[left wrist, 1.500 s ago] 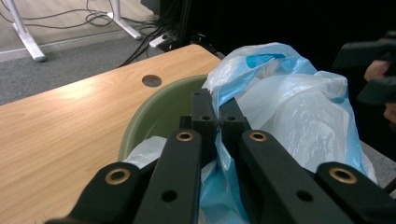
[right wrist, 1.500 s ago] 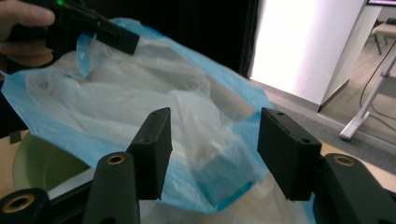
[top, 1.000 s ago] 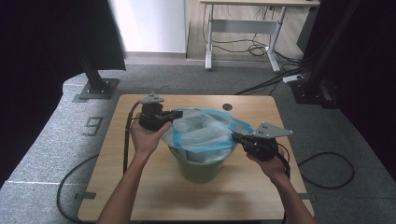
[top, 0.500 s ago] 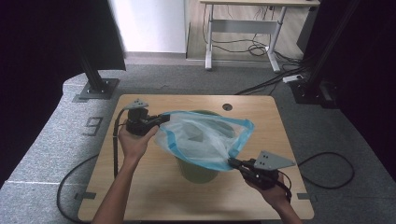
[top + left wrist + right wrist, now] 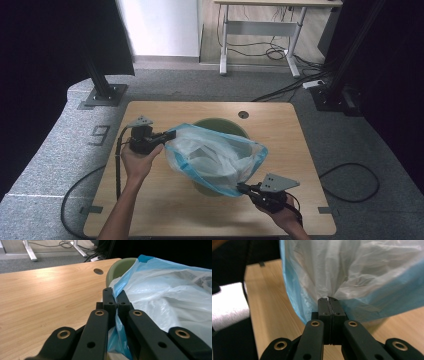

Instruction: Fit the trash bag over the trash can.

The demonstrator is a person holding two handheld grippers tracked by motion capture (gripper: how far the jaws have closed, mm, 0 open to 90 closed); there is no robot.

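Surface (image 5: 165, 210): pale wood, with a round cable hole (image 5: 243, 114) near the far edge.
Bin (image 5: 220, 125): green, round, standing mid-surface; its far rim shows above the bag, and part of its wall shows below the bag at the near side.
Bag (image 5: 215, 157): translucent white plastic with a blue hem, stretched over the bin between the two grippers, mouth spread wide and slanting from far left to near right.
Left gripper (image 5: 169, 135): held level at the bag's left edge, well off the surface. In the left gripper view the fingers (image 5: 109, 298) are pressed together on the blue hem, which runs through the seam between them.
Right gripper (image 5: 243, 188): low at the bag's near right corner, close above the surface. In the right gripper view the fingers (image 5: 323, 305) are clamped together with the gathered film pinched at their tips.
Bag tension: taut along the blue hem between the two grips; loose folds inside.
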